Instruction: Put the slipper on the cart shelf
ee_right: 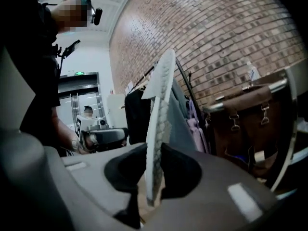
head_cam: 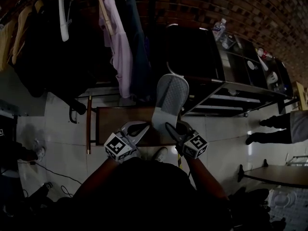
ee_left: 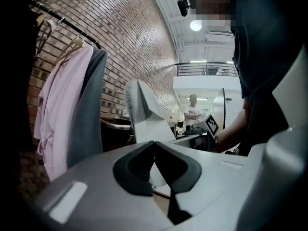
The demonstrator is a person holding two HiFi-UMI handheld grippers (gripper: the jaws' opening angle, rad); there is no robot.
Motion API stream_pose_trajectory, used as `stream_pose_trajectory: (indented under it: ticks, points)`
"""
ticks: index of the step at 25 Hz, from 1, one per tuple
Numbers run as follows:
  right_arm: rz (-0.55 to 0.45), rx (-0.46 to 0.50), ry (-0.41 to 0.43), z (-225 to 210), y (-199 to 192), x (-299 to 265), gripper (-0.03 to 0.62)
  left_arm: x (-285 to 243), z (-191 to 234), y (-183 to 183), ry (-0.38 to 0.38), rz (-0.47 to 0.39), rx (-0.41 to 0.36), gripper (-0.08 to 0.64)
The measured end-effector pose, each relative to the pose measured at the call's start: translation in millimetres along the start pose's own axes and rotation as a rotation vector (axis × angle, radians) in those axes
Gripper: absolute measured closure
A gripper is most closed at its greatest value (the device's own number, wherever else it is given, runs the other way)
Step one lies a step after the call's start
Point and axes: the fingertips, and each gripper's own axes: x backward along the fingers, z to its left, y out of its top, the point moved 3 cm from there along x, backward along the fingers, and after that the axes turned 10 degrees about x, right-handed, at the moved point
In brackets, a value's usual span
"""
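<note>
Brick wall point(head_cam: 202, 4) is seen at the back, with the dark cart point(head_cam: 231, 88) parked against it on the right and a pink garment point(head_cam: 118, 47) hung up on the left. The grey slipper point(head_cam: 169, 102) is held up on end over the low brown table point(head_cam: 120, 124), apart from the cart. Its lower end is pinched tight in the right gripper point(head_cam: 175, 131). The left gripper point(head_cam: 139, 129) is kept just beside it, jaws pressed together, nothing held.

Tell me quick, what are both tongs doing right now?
Left tongs: closed, tips together, nothing between them.
Right tongs: closed on the slipper, holding it up on end.
</note>
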Motion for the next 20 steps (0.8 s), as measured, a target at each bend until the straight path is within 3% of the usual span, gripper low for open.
stream_pose_trajectory:
  ticks: [7,20]
  points:
    - [-0.055,0.122,-0.014,-2.3,48.1,-0.5,0.526,-10.0,0.9,28.6,0.003,-0.038,-0.019,0.557]
    - [-0.098,0.142,-0.041,-14.2,75.3,-3.0,0.526,-22.3,9.2,39.2,0.01,-0.043,-0.026,0.558]
